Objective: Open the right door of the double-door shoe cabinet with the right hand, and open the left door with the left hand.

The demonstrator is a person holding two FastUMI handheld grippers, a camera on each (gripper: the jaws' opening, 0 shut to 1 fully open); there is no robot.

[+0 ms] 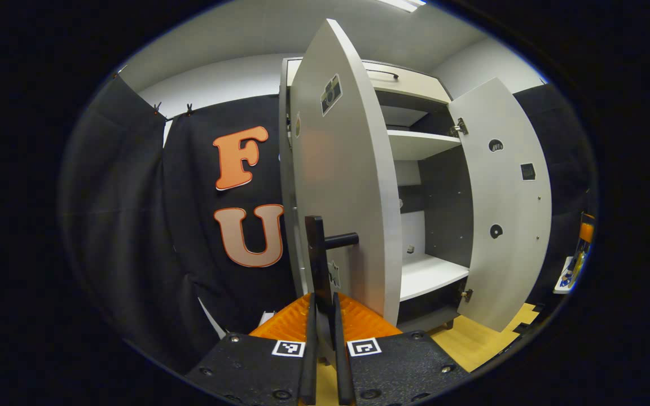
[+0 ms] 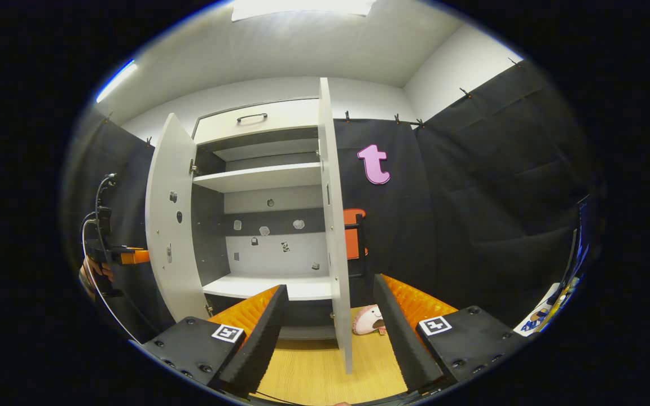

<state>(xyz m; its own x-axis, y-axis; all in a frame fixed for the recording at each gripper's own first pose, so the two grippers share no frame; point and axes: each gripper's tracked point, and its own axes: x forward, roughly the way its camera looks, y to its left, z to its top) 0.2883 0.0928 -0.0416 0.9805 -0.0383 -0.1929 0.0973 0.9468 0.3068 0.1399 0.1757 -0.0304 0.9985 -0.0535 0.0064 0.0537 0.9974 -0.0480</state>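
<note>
Left hand-held gripper (image 1: 325, 332): fingers drawn narrow, both pressed on the dark vertical handle (image 1: 318, 254) of the left door (image 1: 342, 186). The handle bar stands upright between the 2 fingers; its stub runs right into the door face. Left door is swung out toward the camera, seen nearly edge-on, directly ahead of and just above the gripper.

Right hand-held gripper (image 2: 330, 332): fingers spread wide, gripping nothing. The free edge of the right door (image 2: 333, 225) stands upright between the 2 fingers, apart from both. A dark handle (image 2: 359, 248) shows on the door's far side.

Right gripper view also shows the left door (image 2: 170, 225) open at the left, with the left hand-held gripper (image 2: 127, 256) and the hand (image 2: 91, 276) holding it just beyond its outer face.

Shoe cabinet (image 2: 263, 186): both doors open, 2 white shelves visible inside, small stickers on the back panel, drawer with a dark pull on top. Cabinet stands on a wood floor (image 2: 313, 372). A small plush toy (image 2: 367, 321) lies on the floor near the right door's foot.
</note>
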